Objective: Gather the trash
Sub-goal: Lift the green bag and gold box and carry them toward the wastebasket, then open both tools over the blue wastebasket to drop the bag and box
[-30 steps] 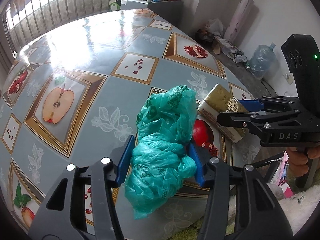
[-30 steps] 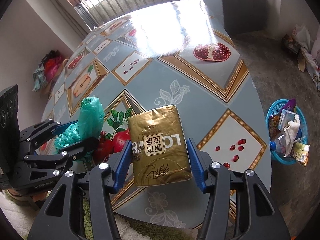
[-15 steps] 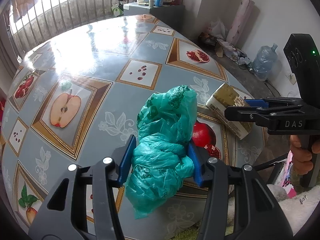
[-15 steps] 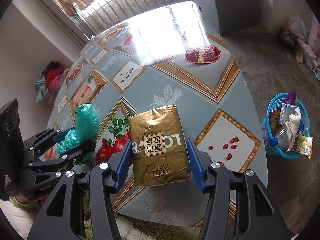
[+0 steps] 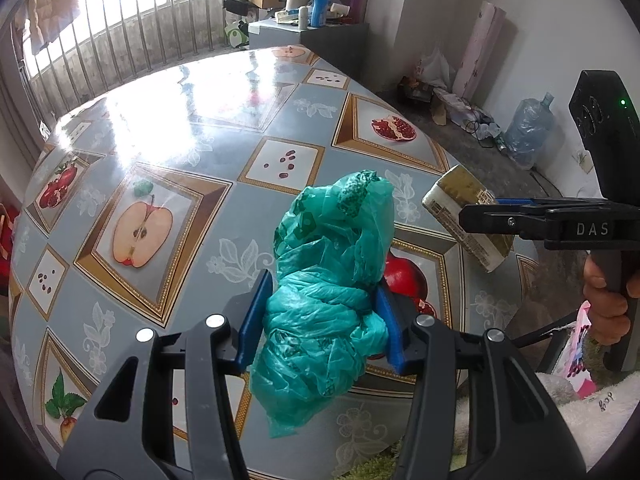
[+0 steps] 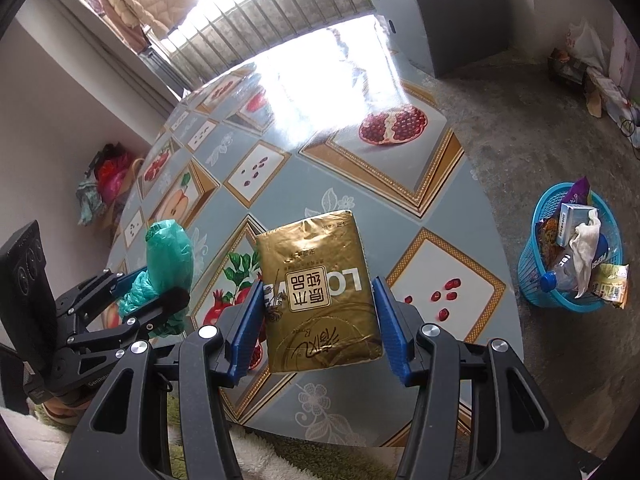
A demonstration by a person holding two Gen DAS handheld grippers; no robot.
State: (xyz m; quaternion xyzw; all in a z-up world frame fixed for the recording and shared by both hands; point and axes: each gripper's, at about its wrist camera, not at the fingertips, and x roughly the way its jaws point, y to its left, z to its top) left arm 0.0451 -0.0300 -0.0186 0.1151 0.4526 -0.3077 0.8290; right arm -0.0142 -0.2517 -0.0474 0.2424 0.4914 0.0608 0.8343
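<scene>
Both claws have risen off the worktop (image 6: 472, 216) since a second ago: left claw (image 5: 322, 320) pinching the green bag (image 5: 328, 280), right claw (image 6: 318, 320) pinching the gold pack (image 6: 320, 288). Probably bound for the blue basket (image 6: 532, 280) on the floor.

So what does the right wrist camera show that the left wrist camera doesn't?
Only the right wrist view shows the blue basket of trash on the floor beside the table, and the gold packet's printed face. Only the left wrist view shows the big water bottle by the wall. Both show the table, the left gripper shut on the green bag, and the right gripper shut on the gold packet.
</scene>
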